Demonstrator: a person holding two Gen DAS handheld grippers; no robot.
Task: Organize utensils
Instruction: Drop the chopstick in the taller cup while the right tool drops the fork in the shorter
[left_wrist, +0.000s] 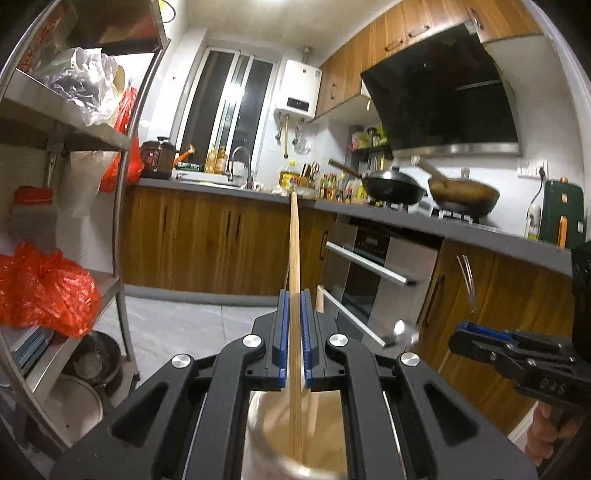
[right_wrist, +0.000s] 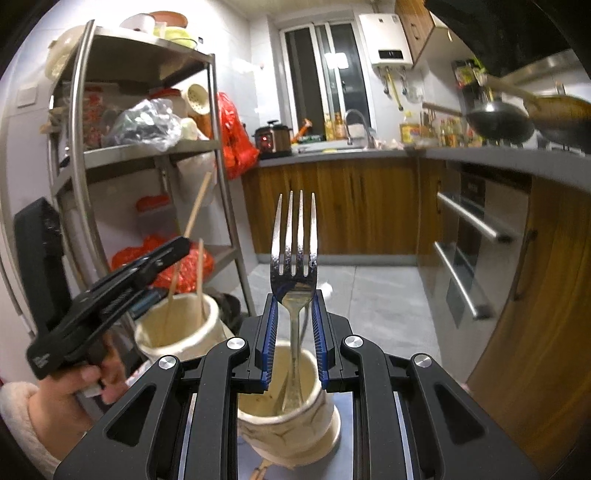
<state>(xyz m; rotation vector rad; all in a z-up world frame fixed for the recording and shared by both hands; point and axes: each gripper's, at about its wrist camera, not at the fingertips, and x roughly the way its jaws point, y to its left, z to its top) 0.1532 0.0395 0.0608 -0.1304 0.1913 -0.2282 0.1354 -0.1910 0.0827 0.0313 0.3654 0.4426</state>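
My left gripper (left_wrist: 294, 295) is shut on a wooden chopstick (left_wrist: 294, 258) that stands upright, its lower end in a cream holder cup (left_wrist: 325, 417) below the jaws. A second chopstick (left_wrist: 320, 299) leans just to the right. In the right wrist view the left gripper (right_wrist: 177, 247) holds that chopstick (right_wrist: 195, 214) over the left cup (right_wrist: 177, 332). My right gripper (right_wrist: 293, 295) is open around a metal fork (right_wrist: 294, 251), tines up, whose handle stands in a second cream cup (right_wrist: 291, 417); the pads do not touch it. The right gripper also shows in the left wrist view (left_wrist: 461, 332).
A steel rack (right_wrist: 147, 147) with bags and jars stands at the left. Wooden cabinets, an oven (right_wrist: 476, 251) and a counter with a sink, bottles and two woks (left_wrist: 424, 188) run along the back and right. Grey floor lies between.
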